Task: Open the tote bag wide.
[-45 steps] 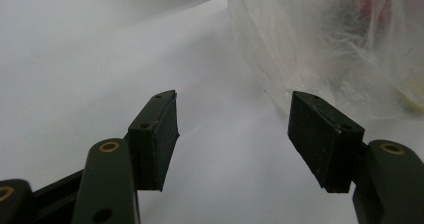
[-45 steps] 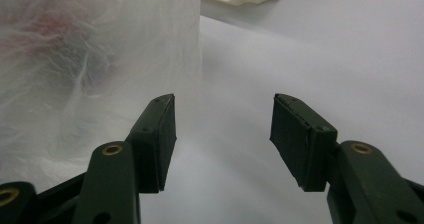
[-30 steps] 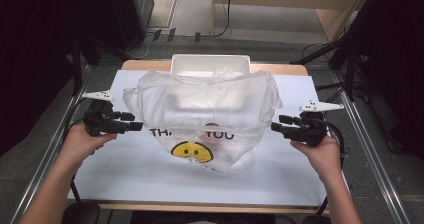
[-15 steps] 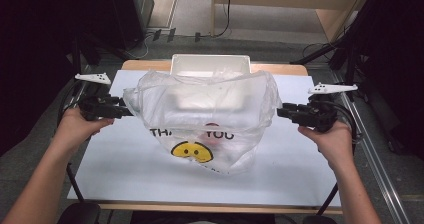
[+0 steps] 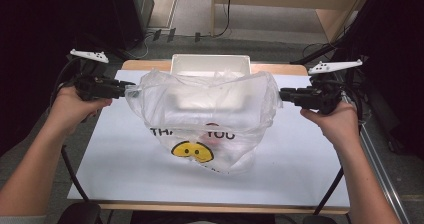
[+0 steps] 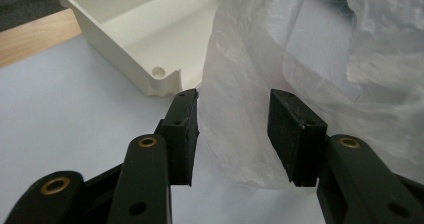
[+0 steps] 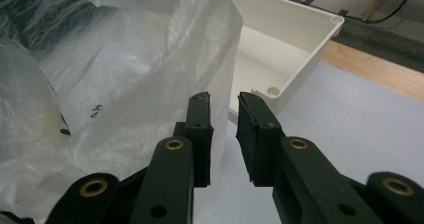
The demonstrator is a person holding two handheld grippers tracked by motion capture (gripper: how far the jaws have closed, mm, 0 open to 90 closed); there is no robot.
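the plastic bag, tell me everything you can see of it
The plastic bag is thin, translucent and crinkled, printed with "THANK YOU" and a yellow smiley face. Its mouth is stretched wide between the left tool and right tool, its bottom resting on the white tabletop, in front of a white tray.

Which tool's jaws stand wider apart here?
The left tool: a broad gap with the bag between its jaws. The right tool shows a narrow slit; plastic in it is unclear. Both have just been closing.
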